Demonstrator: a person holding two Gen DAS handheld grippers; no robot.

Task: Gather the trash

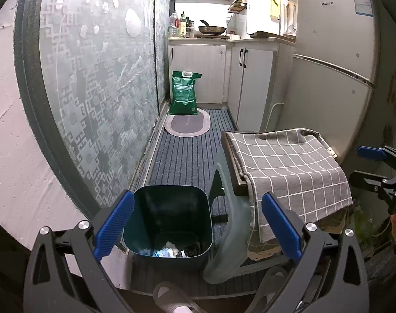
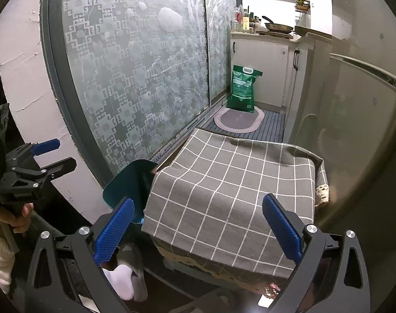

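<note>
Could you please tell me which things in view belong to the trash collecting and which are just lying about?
Part of the job:
- dark green bin
- scraps in the bin
- left gripper, open
- right gripper, open

Just lying about:
- checked cloth
- green bag
- oval mat
- frying pan
- fridge
</note>
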